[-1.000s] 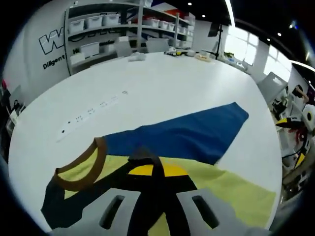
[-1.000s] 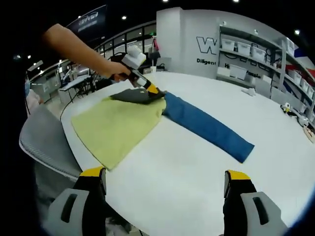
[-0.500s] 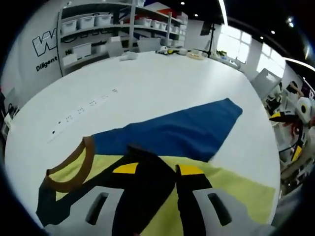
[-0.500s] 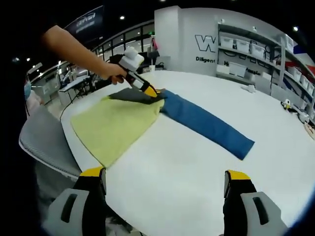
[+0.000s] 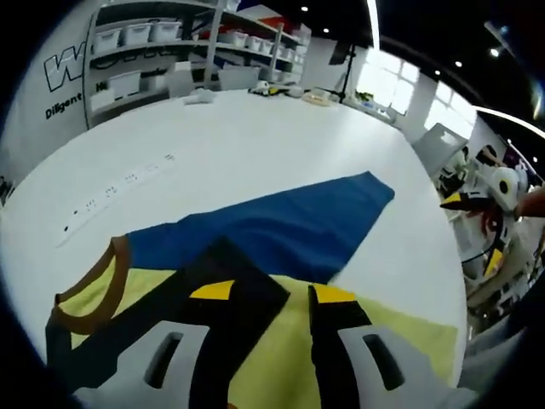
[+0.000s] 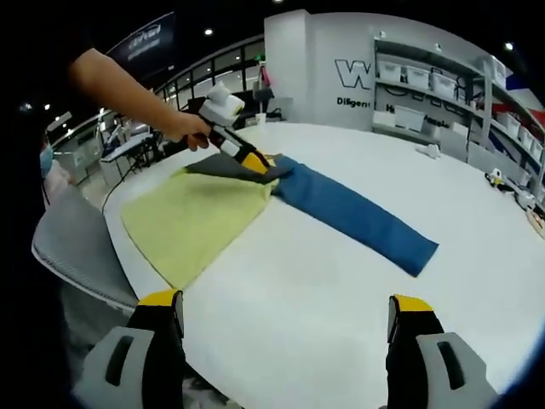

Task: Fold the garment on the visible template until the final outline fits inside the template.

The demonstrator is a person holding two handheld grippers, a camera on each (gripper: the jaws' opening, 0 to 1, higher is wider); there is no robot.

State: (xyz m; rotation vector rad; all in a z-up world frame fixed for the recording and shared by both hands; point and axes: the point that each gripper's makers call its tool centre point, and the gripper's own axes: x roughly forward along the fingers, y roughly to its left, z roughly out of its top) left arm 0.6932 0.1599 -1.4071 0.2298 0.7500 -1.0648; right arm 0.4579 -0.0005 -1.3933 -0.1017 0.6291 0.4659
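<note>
A long-sleeved garment [image 6: 204, 217] lies flat on a smooth, glossy white table [image 6: 341, 290]. Its body is a soft pale yellow panel, roughly rectangular, with matte black fabric at the shoulder [image 5: 217, 277] and a brown ribbed collar [image 5: 89, 285] curving in an open ring. One blue sleeve [image 6: 353, 213] stretches out straight as a long tapering strip with a squared cuff.

In the right gripper view the garment sits from 9 to 2 o'clock of the table's middle, the sleeve running toward 3 o'clock. The left gripper [image 6: 247, 158], yellow-tipped and held in a person's hand [image 6: 189, 128], rests on the black shoulder fabric at about 11 o'clock. In the left gripper view its grey jaws with yellow tips stand apart, the left one under or against a raised black flap; I cannot tell whether anything is pinched between them.

The right gripper [image 6: 285, 319] hovers over bare table at 6 o'clock, its black, yellow-capped jaws spread wide with nothing between them, well apart from the cloth.

A grey chair [image 6: 72, 256] stands beside the table edge at 8 o'clock. Metal shelving [image 6: 443, 94] with pale bins lines the far wall at 1 o'clock.
</note>
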